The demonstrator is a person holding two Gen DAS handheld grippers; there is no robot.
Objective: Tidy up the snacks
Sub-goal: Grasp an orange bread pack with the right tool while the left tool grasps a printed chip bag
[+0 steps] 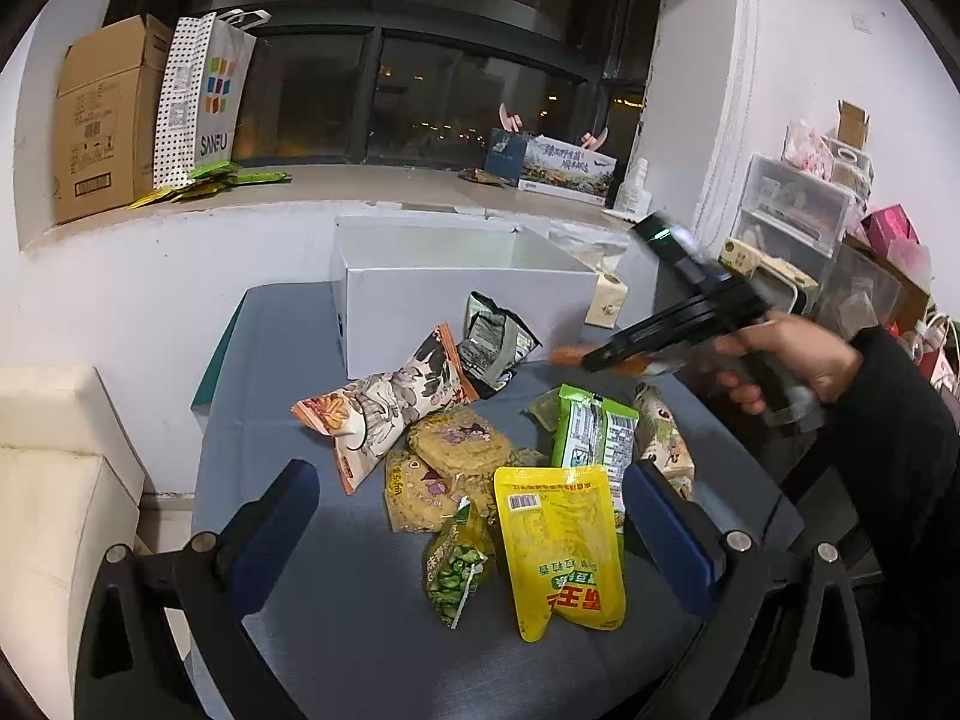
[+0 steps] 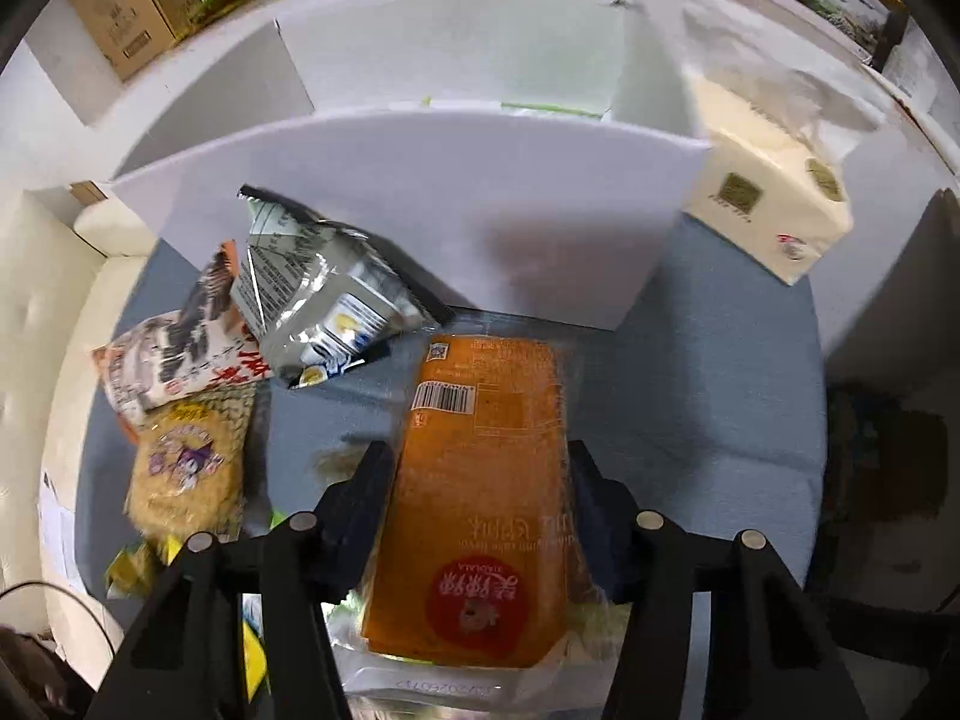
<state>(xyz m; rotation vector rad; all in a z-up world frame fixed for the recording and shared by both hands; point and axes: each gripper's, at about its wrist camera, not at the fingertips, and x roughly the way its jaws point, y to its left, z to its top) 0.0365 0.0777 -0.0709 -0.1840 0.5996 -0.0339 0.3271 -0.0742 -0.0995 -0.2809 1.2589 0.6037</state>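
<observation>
1. Blue table (image 1: 336, 600) carries a heap of snack bags before a white box (image 1: 456, 306).
2. Left gripper (image 1: 474, 516) hangs wide apart, yellow bag (image 1: 558, 546) between its fingers, untouched.
3. Right gripper (image 2: 480, 480) clamps an orange packet (image 2: 486, 480), box just beyond its fingertips.

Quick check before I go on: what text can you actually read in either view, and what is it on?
"SANFU": white paper bag on the window ledge.
Yellow packet: large Chinese characters, upside down, not readable.
Orange packet in the right gripper: barcode, red logo, blurred.
Cardboard box: print too small.
</observation>
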